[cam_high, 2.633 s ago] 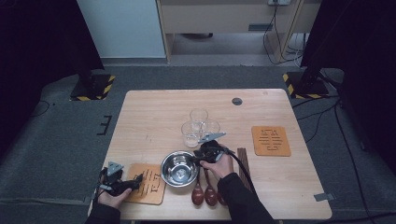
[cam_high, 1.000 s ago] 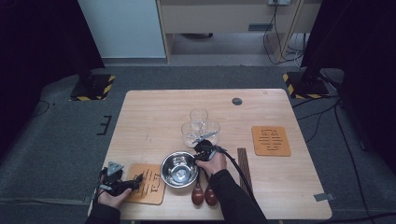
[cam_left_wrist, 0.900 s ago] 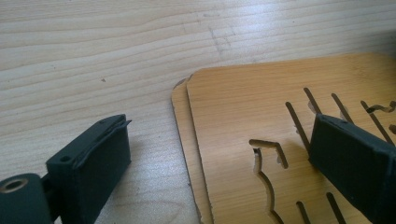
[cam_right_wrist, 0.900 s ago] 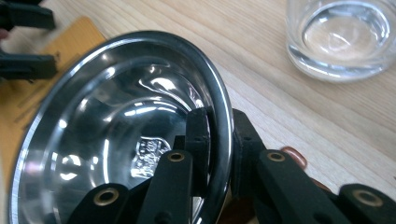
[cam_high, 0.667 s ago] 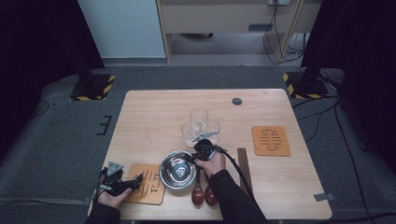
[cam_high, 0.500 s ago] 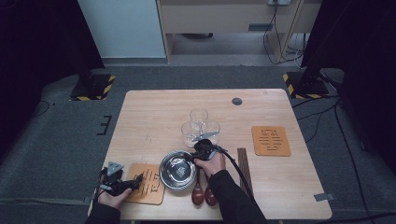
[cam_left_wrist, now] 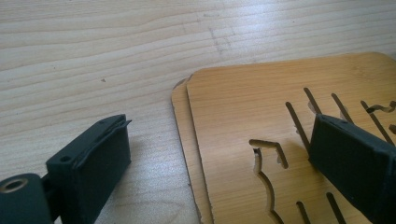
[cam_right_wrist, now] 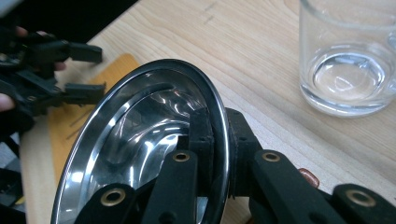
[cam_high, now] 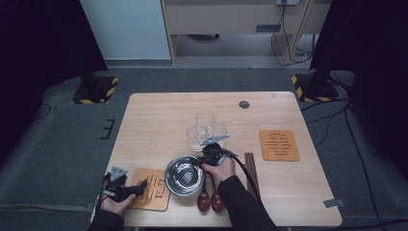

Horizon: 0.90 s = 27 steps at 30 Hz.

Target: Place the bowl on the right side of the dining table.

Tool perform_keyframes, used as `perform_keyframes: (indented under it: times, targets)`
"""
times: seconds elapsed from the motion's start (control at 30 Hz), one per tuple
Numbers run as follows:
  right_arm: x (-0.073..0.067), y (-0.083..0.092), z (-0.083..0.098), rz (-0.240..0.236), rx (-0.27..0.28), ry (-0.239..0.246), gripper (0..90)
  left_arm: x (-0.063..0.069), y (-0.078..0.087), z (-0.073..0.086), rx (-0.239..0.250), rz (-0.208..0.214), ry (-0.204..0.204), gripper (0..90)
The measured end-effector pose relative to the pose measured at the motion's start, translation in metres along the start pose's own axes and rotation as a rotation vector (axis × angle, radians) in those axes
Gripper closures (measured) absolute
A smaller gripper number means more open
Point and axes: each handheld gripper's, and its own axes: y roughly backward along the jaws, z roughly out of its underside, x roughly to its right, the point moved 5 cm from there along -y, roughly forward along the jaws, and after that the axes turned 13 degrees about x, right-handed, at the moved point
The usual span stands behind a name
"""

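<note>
A shiny steel bowl point(cam_high: 185, 175) sits near the table's front edge. My right gripper point(cam_high: 206, 161) is at the bowl's right rim. In the right gripper view the bowl point(cam_right_wrist: 140, 135) has its rim pinched between the two pads of my right gripper point(cam_right_wrist: 217, 156); the jaws have just been closing on it. My left gripper point(cam_high: 142, 186) rests at the front left, open over a wooden coaster point(cam_high: 153, 190). The left gripper view has its jaws point(cam_left_wrist: 219, 163) wide apart above two stacked slotted coasters point(cam_left_wrist: 243, 102), with nothing held. The left gripper point(cam_right_wrist: 91, 70) also appears beyond the bowl.
Three clear glasses point(cam_high: 206, 131) stand just behind the bowl, the nearest glass point(cam_right_wrist: 345, 70) close to my right gripper. Two brown spoons point(cam_high: 210, 201) lie in front of it. Dark chopsticks point(cam_high: 250, 171) and another coaster point(cam_high: 279, 144) lie to the right. A black disc point(cam_high: 244, 104) sits far back.
My right gripper moved left from beside the bowl onto its right rim and closed there. The left gripper and the coasters have stayed put.
</note>
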Motion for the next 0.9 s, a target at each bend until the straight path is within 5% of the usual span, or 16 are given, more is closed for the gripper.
perform_keyframes:
  times: [0.33,0.9]
  targets:
    - [0.001,0.028,-0.012,-0.023,0.096,-0.008,83.6,0.0,0.0,0.0,0.0,0.0,0.0,4.6]
    - [0.02,0.075,-0.015,0.005,0.197,-0.017,83.6,0.0,0.0,0.0,0.0,0.0,0.0,4.6]
